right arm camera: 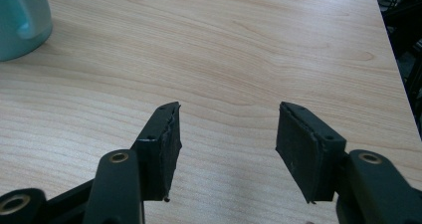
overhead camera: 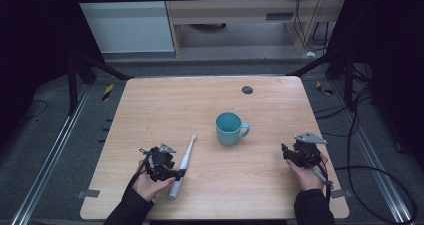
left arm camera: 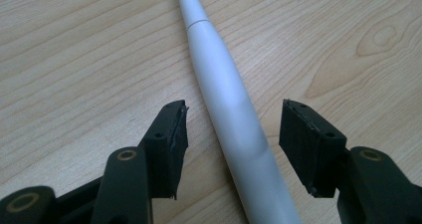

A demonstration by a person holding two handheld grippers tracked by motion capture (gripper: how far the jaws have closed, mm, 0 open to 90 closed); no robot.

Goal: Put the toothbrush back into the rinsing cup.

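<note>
A white electric toothbrush [overhead camera: 183,164] lies flat on the wooden table [overhead camera: 165,105], brush head pointing away from the person. My left gripper [overhead camera: 176,173] is open, one jaw on each side of the toothbrush handle [left arm camera: 234,119], not touching it. A teal mug [overhead camera: 230,128] stands upright mid-table, handle to the right. My right gripper [overhead camera: 286,152] is open and empty above the table near its right edge. In the right gripper view the mug [right arm camera: 20,20] sits at the top left corner, well away from that gripper [right arm camera: 228,134].
A small dark round disc [overhead camera: 247,90] sits near the table's far edge. The table's right edge [right arm camera: 398,74] runs close beside the right gripper, with cables on the floor beyond. Bare wood surrounds the mug.
</note>
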